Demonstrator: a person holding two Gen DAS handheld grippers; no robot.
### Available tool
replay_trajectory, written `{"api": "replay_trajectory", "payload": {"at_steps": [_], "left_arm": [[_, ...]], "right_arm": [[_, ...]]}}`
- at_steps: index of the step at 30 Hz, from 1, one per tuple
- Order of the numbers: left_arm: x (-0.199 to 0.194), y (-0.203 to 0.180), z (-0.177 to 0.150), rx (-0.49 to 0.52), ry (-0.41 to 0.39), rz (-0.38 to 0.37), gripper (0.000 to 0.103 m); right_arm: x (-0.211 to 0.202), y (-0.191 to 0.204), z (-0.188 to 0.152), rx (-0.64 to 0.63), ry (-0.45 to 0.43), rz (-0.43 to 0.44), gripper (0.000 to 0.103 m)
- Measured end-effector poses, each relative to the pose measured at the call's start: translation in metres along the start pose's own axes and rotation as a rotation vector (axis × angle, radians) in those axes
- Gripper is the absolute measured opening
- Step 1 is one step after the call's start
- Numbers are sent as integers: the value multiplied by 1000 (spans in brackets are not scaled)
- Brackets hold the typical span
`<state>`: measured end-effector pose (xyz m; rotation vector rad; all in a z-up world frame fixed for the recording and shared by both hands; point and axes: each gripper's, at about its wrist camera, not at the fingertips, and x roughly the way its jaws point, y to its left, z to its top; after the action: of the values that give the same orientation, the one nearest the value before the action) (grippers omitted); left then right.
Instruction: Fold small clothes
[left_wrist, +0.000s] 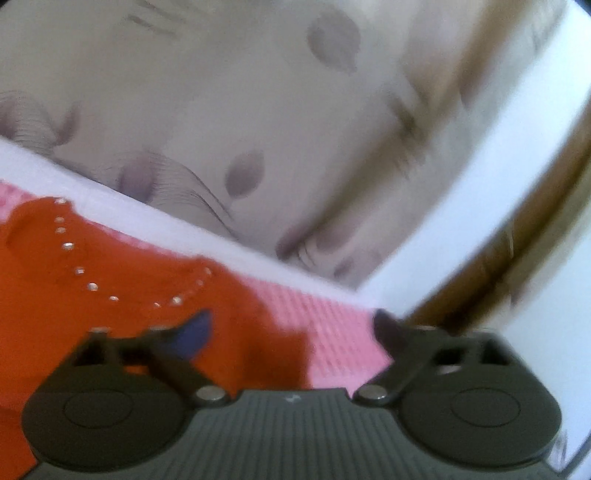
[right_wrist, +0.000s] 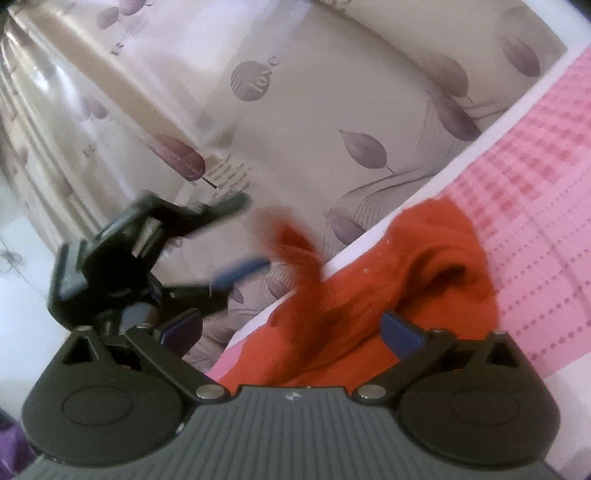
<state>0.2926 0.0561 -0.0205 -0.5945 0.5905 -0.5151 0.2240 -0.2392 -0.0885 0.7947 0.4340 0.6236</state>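
Observation:
An orange-red small garment (left_wrist: 110, 277) with a studded neckline lies on the pink checked sheet (left_wrist: 332, 325). My left gripper (left_wrist: 291, 326) hovers over the garment's right part, jaws wide open with nothing between them. In the right wrist view the same garment (right_wrist: 406, 266) lies bunched at the sheet's (right_wrist: 535, 184) edge. My right gripper (right_wrist: 290, 328) stands open just above it, its right pad close to the cloth. The left gripper (right_wrist: 251, 232) shows at the left, blurred and spread wide, with a loose orange flap (right_wrist: 291, 236) raised just off its tips.
A white border (left_wrist: 221, 236) runs along the sheet's far edge. Behind it is a wall with purple leaf wallpaper (right_wrist: 332, 110). A brown wooden frame (left_wrist: 498, 240) stands at the right. Something purple (right_wrist: 11, 435) sits at the lower left.

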Motion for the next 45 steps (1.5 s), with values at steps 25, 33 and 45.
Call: {"api": "replay_trajectory", "payload": {"at_steps": [25,33,45], "left_arm": [[-120,104,-108,-75,-255,257,100],[-118,103,-108,-76,-265,268,100],[-117,104,-108,-74,-258,276,100]], "right_arm": [[68,-3,57,-225,261,-416,53],[72,32,83,-350,156,-307,10],[76,-47,80,-181,216,-420,14]]}}
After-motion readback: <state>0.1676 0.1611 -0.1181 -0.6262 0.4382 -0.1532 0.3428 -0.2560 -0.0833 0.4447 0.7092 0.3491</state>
